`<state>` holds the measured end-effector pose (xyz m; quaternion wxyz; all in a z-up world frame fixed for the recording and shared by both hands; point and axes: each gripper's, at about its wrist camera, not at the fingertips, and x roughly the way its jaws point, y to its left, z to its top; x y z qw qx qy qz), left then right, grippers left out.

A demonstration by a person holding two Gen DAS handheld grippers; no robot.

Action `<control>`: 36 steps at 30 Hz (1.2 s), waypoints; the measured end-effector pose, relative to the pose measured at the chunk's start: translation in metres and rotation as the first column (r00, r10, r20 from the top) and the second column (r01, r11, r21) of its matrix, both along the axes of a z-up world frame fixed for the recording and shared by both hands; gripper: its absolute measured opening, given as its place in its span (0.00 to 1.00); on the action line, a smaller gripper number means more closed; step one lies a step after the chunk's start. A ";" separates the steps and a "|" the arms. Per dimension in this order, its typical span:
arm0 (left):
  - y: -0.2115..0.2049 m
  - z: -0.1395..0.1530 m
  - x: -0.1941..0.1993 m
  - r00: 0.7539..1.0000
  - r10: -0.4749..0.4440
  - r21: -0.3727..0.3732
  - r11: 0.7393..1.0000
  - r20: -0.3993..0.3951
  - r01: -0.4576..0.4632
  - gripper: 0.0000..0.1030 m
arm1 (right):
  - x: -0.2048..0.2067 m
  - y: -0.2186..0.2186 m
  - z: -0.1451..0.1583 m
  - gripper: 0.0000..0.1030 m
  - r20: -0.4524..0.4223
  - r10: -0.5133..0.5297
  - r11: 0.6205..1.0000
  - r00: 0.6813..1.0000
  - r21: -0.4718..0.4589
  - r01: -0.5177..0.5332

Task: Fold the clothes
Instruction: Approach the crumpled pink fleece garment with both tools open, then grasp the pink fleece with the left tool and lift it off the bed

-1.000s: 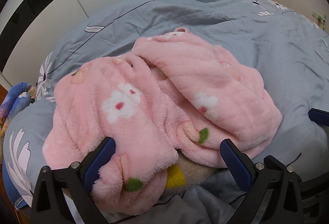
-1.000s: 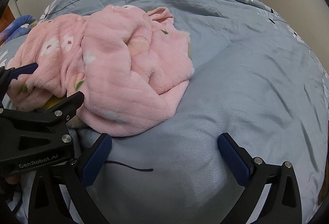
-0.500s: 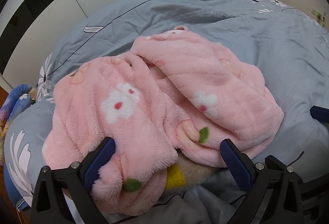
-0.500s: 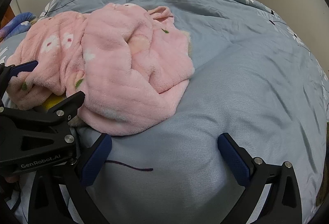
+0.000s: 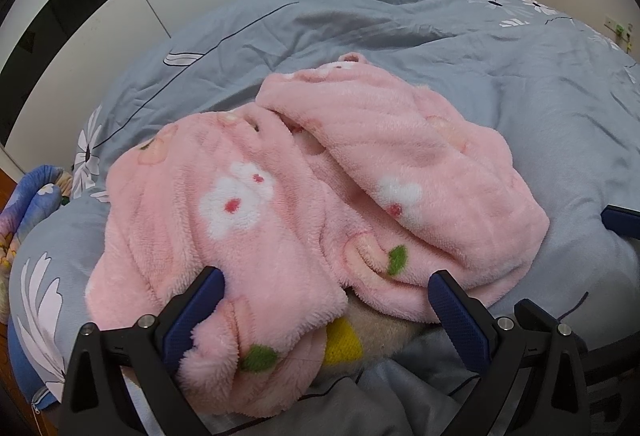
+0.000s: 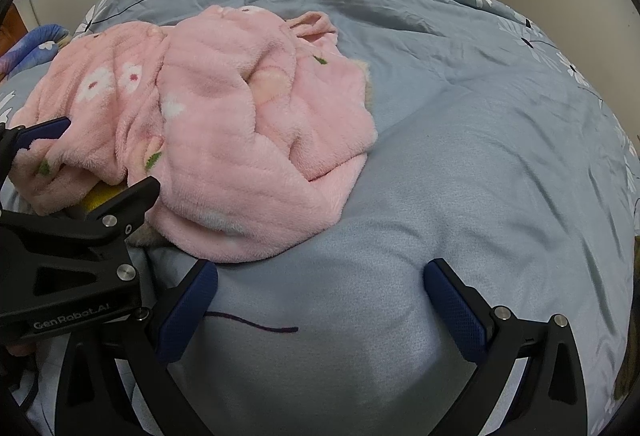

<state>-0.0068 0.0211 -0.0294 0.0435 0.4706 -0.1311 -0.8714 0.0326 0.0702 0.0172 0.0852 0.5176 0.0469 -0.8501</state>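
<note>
pink garment (image 5: 304, 196) heaped on bed (image 6: 460, 164) | left gripper (image 5: 326, 310) fingers spread wide, hem between | right gripper (image 6: 320, 300) fingers wide, garment just beyond

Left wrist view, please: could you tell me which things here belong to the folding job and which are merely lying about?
Belongs to the job:
- pink fleece garment, crumpled in a heap
- left tool, open around its near edge
- right tool, open above bare duvet

Just lying about:
- grey-blue floral duvet
- yellow and beige plush item under the garment
- loose dark thread
- blue patterned cushion
</note>
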 end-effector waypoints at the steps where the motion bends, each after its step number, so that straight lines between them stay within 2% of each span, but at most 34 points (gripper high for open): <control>1: 0.000 0.000 0.000 1.000 -0.001 0.001 1.000 0.000 0.001 1.00 | 0.002 0.001 0.000 1.00 0.000 0.000 1.000 1.000 -0.002 0.000; 3: -0.001 0.002 0.000 1.000 -0.003 0.004 1.000 -0.001 0.003 1.00 | 0.004 0.002 -0.006 1.00 0.001 0.000 1.000 1.000 -0.007 0.000; 9: 0.001 0.006 0.000 1.000 -0.012 0.001 1.000 0.001 0.012 1.00 | -0.004 0.035 -0.047 1.00 -0.002 -0.005 1.000 1.000 -0.009 0.005; 11: 0.002 0.006 0.000 1.000 -0.014 -0.001 1.000 0.006 0.014 1.00 | 0.005 0.036 -0.044 1.00 -0.001 -0.005 1.000 1.000 -0.018 0.005; 13: 0.002 0.009 0.000 1.000 -0.017 -0.007 1.000 0.005 0.017 1.00 | -0.007 0.039 -0.048 1.00 -0.001 -0.002 1.000 1.000 -0.023 0.002; 20: 0.011 0.043 -0.014 0.997 -0.057 0.046 0.997 -0.043 0.059 1.00 | 0.001 0.080 -0.024 1.00 -0.059 -0.139 0.989 0.989 -0.061 0.136; 26: 0.021 0.030 -0.054 0.998 -0.016 0.086 0.996 0.053 0.012 1.00 | 0.010 0.116 -0.005 1.00 -0.099 -0.260 0.963 0.960 -0.093 0.251; 28: 0.025 0.025 -0.068 0.996 -0.003 0.098 0.995 0.086 -0.005 0.89 | 0.015 0.126 -0.002 1.00 -0.098 -0.290 0.954 0.952 -0.108 0.280; 30: 0.029 0.021 -0.082 0.993 0.009 0.109 0.994 0.118 -0.022 0.46 | 0.020 0.133 -0.003 1.00 -0.089 -0.305 0.948 0.948 -0.118 0.294; 31: 0.031 0.019 -0.088 0.991 0.015 0.115 0.993 0.134 -0.031 0.39 | 0.023 0.137 -0.005 1.00 -0.082 -0.310 0.946 0.947 -0.122 0.299; 33: 0.025 0.013 -0.095 0.986 0.042 0.153 0.986 0.164 -0.068 0.15 | 0.023 0.142 -0.008 1.00 -0.071 -0.324 0.940 0.943 -0.138 0.312; 35: 0.019 0.012 -0.099 0.982 0.074 0.190 0.976 0.176 -0.107 0.11 | 0.024 0.149 -0.009 1.00 -0.069 -0.337 0.932 0.939 -0.164 0.323; 36: 0.020 0.021 -0.098 0.986 0.068 0.206 0.973 0.155 -0.099 0.09 | 0.024 0.153 -0.009 1.00 -0.072 -0.343 0.928 0.937 -0.178 0.326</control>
